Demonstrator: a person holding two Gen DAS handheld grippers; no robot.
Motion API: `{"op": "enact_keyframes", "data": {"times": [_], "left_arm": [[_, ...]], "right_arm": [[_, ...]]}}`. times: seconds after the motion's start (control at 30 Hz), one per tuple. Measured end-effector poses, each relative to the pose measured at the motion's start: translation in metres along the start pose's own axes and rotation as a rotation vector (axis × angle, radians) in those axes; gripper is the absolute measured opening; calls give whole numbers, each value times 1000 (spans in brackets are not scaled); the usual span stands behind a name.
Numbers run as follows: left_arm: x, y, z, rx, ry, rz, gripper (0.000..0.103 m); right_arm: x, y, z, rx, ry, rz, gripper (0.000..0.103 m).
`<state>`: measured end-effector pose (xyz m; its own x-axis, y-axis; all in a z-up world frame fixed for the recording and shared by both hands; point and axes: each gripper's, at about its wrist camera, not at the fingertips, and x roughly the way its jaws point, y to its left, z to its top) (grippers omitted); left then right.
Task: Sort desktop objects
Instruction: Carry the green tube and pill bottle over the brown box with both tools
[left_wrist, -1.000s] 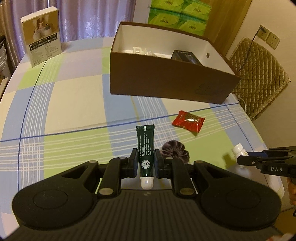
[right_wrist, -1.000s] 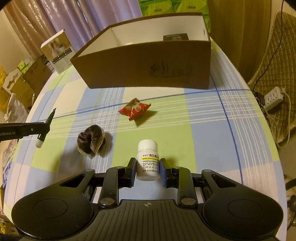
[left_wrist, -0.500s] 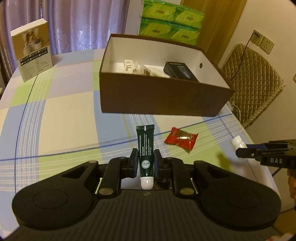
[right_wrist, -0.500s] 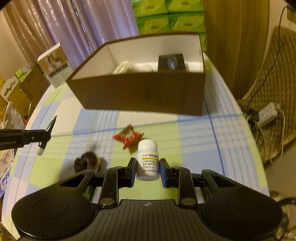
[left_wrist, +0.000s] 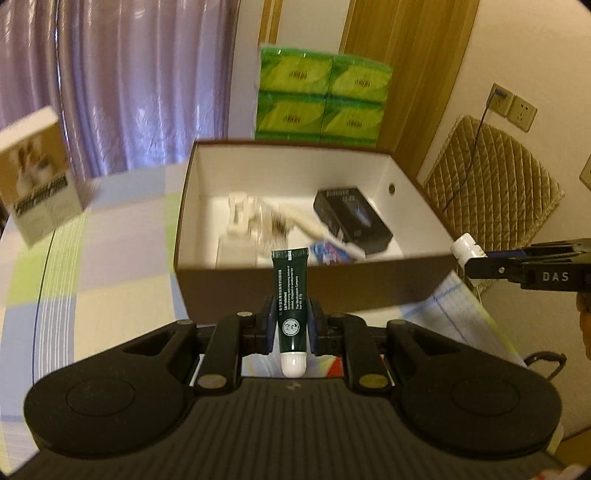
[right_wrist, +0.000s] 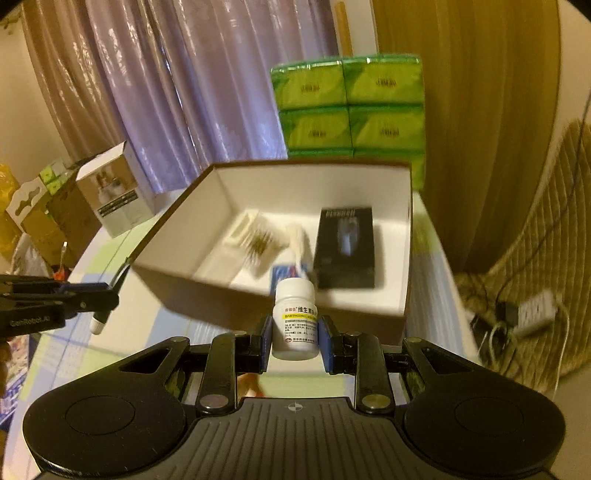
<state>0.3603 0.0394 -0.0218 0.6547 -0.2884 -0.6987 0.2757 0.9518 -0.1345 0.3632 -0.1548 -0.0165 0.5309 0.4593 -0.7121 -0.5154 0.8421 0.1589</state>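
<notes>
**Two items held before the open box**

- Left gripper: fingers closed on a dark green tube, white cap toward the camera, crimped end pointing to 12 o'clock at the near wall of the box.
- Right gripper: fingers clamped on an upright white pill bottle, yellow-banded label facing the camera. In the left view the same bottle is seen at 3 o'clock, beside the box's right corner.
- Brown cardboard box: open, white inside, standing on the checked bench. A black carton is lodged at its right; white and blue items beside it are blurred.
- White product box: at 10 o'clock on the bench.
- Green tissue packs: stacked behind the box at 12 o'clock.
</notes>
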Motion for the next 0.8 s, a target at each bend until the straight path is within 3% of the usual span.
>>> {"op": "enact_keyframes", "data": {"times": [0.27,0.43,0.8], "left_arm": [[36,2,53,31,2,-38,13],[71,5,77,10,46,-36,13],[139,8,85,-8,221,-39,13]], "right_arm": [[45,-11,44,-70,56,-48,24],[77,-13,49,-130,116,-92,24],[127,-26,51,-159,259,-96,24]]}}
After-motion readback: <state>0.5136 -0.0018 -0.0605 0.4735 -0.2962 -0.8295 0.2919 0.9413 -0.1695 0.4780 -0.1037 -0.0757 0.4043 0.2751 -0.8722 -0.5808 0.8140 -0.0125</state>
